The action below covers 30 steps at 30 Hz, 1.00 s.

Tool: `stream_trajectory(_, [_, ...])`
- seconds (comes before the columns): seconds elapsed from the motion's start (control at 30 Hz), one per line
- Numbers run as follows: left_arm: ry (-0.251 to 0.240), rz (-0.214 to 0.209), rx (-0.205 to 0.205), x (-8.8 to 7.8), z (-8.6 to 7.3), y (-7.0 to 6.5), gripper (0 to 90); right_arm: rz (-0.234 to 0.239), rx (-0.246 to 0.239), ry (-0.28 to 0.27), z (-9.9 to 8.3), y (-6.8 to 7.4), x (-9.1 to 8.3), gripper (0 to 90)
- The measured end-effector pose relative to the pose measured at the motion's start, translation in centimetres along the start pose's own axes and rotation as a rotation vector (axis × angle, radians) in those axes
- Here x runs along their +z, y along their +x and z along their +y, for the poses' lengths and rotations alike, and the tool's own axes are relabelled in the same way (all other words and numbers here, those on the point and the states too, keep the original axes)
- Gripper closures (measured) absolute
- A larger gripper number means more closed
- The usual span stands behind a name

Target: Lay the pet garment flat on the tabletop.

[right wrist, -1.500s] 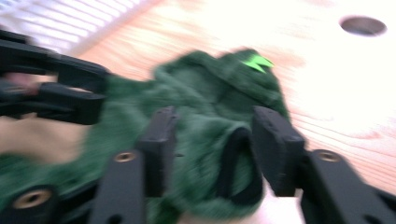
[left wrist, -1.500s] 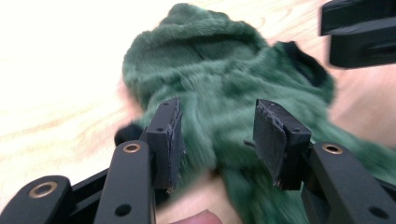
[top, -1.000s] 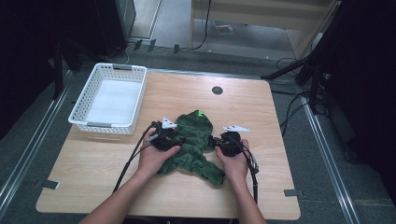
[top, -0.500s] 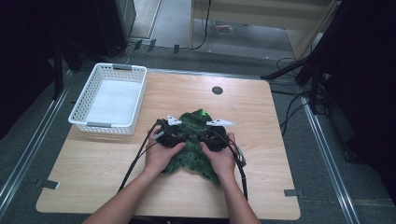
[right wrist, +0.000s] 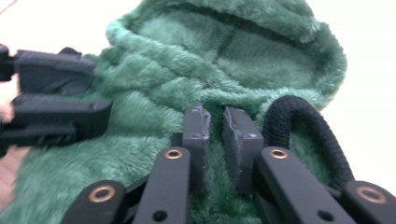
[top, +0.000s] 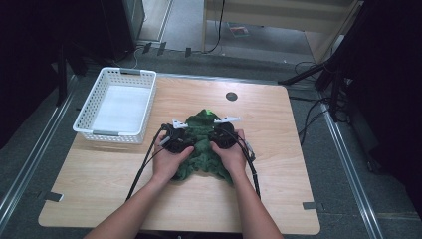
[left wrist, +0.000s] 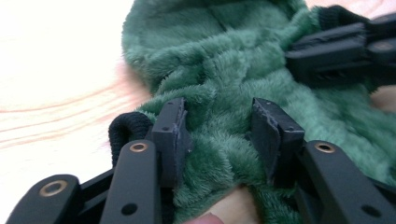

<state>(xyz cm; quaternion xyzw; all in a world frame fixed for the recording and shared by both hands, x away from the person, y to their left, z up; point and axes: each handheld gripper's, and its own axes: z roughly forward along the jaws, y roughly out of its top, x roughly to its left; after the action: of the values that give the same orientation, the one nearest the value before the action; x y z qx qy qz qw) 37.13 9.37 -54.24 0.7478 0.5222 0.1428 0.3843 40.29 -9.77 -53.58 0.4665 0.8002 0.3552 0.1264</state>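
Fleece (left wrist: 224,88) bunches between half-open left tool (left wrist: 219,133); right tool (right wrist: 215,140) pinches fleece, just loosening.

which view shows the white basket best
The high view: the white basket sits whole at the table's far left, apart from the green fleece garment. Both gripper views look closely at the fleece instead.
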Motion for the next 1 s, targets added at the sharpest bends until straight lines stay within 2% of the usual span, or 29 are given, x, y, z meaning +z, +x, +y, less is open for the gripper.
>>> stream_trajectory(0.07, [-0.024,-0.021,0.005,-0.5,0.0,0.4,52.9,0.029,-0.001,-0.046,0.0,0.0,-0.8,70.7])
stream_trajectory(0.13, [-0.060,-0.017,0.015,-0.9,0.0,0.5,53.1,0.014,0.014,-0.120,-0.1,0.0,-2.2,72.5])
stream_trajectory(0.2, [-0.057,-0.021,0.015,-0.7,0.1,0.6,56.0,-0.010,0.018,-0.146,-0.4,0.0,-2.8,73.7])
stream_trajectory(0.3, [-0.035,-0.014,0.012,-0.2,0.0,0.6,60.2,-0.029,-0.013,-0.060,-1.0,0.0,-1.9,73.7])
stream_trajectory(0.33, [-0.029,-0.013,0.015,0.0,-0.1,0.5,60.3,-0.039,-0.025,-0.048,-1.2,-0.1,-1.6,74.4])
stream_trajectory(0.47, [-0.022,-0.024,0.011,0.1,0.3,0.8,59.1,-0.030,0.016,-0.049,-1.5,-0.7,-1.5,74.5])
stream_trajectory(0.53, [-0.043,-0.050,-0.007,-0.7,0.5,1.1,55.1,-0.014,0.037,-0.084,-1.2,-0.4,-2.4,70.9])
stream_trajectory(0.57, [-0.059,-0.065,-0.008,-1.2,0.5,1.1,52.8,0.025,0.036,-0.114,-1.0,-0.2,-3.1,69.3])
stream_trajectory(0.6, [-0.070,-0.075,0.003,-1.9,0.5,1.1,51.8,0.062,0.028,-0.136,-0.8,0.2,-3.9,68.8])
stream_trajectory(0.67, [-0.089,-0.084,0.030,-3.2,0.0,1.0,51.6,0.059,-0.023,-0.154,-1.0,1.1,-5.7,68.1])
stream_trajectory(0.73, [-0.090,-0.096,0.060,-4.2,-0.7,0.8,53.1,0.068,-0.034,-0.150,-1.7,1.4,-7.0,67.2])
stream_trajectory(0.83, [-0.067,-0.125,0.078,-5.1,-1.6,0.4,54.9,0.082,-0.015,-0.122,-3.3,1.3,-8.1,64.6])
stream_trajectory(0.9, [-0.021,-0.126,0.106,-4.9,-2.0,-0.1,54.6,0.097,-0.019,-0.088,-4.4,1.3,-8.2,62.5])
stream_trajectory(1.0, [0.043,-0.115,0.143,-4.0,-2.6,-0.9,53.6,0.072,-0.035,-0.035,-5.6,1.4,-7.5,61.7])
